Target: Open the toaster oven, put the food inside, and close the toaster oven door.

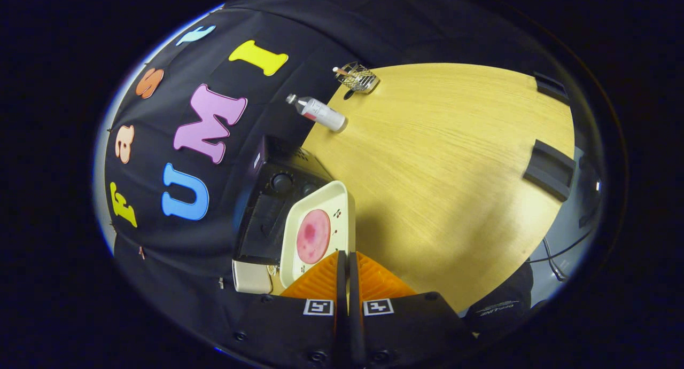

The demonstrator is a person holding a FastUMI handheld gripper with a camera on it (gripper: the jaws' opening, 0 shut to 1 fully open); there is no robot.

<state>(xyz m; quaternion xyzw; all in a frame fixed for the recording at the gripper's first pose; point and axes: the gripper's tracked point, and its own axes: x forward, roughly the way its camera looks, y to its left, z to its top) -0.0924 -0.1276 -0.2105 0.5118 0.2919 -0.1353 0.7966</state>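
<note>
Against the counter's [454, 161] back edge by the black cloth wall, the toaster oven [272, 209] stands with its door seemingly shut, and the cream tray [320, 209] bearing a round pink slice of food [313, 235] hangs just in front of it. Just right of the oven, the claw [344, 262] is pinched nearly closed on the tray's near rim, the tray's long axis running straight ahead from the fingers. Getting the food inside appears to hinge on that door, directly beyond the tray.
</note>
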